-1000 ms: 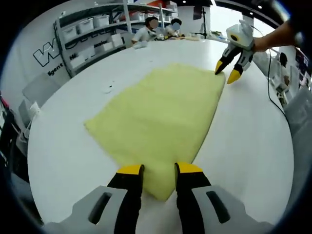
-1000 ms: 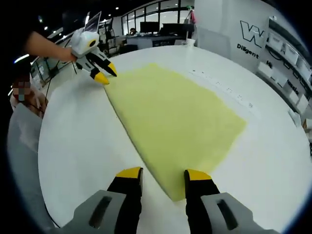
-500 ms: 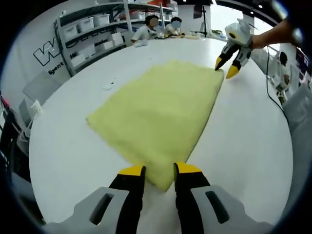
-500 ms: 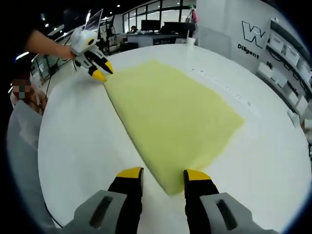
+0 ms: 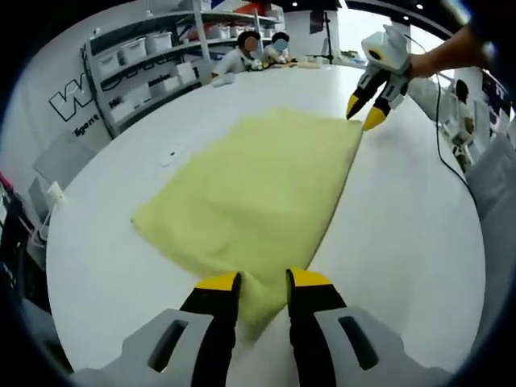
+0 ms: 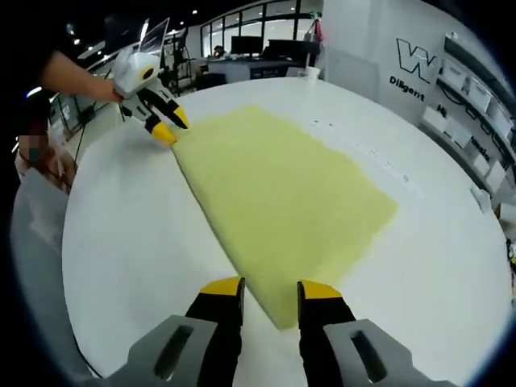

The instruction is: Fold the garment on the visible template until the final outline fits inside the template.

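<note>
Pale yellow garment [image 5: 258, 193] — spread flat on white table [image 5: 403, 242].

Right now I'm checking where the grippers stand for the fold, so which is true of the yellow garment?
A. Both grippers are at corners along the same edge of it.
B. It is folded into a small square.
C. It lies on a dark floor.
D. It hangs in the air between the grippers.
A: the left gripper has one corner of the yellow garment between its fingers, and the right gripper has the corner at the same edge's other end.
</note>
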Demonstrator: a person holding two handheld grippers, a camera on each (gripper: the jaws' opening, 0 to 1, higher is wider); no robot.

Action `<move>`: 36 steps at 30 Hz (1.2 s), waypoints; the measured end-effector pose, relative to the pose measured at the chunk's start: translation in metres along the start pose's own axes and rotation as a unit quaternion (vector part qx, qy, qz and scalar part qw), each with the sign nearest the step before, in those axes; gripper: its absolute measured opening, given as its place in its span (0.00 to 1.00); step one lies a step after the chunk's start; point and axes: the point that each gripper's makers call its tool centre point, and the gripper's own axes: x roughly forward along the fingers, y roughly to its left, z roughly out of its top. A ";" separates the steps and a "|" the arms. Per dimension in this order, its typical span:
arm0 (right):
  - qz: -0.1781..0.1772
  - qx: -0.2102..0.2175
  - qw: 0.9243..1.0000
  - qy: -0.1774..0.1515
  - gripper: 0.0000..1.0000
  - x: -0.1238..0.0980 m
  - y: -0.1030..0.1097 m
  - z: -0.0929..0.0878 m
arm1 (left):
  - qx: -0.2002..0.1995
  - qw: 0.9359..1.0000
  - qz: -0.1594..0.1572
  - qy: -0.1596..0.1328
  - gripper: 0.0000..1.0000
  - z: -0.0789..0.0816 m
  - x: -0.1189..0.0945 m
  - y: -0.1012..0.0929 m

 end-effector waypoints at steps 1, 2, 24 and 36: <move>0.003 0.007 1.000 0.008 0.20 0.001 0.001 -0.002 | 0.003 1.000 0.001 0.001 0.27 -0.001 0.000 0.001; 0.004 0.007 1.000 0.006 0.20 0.001 0.002 -0.003 | 0.000 1.000 0.000 0.002 0.28 -0.003 0.000 0.002; 0.006 0.009 1.000 0.029 0.26 0.000 0.008 -0.025 | 0.021 0.999 0.015 -0.030 0.29 0.017 -0.007 0.008; 0.001 -0.005 1.000 0.029 0.24 0.001 0.007 -0.027 | -0.023 1.000 0.015 0.002 0.36 -0.005 -0.003 0.012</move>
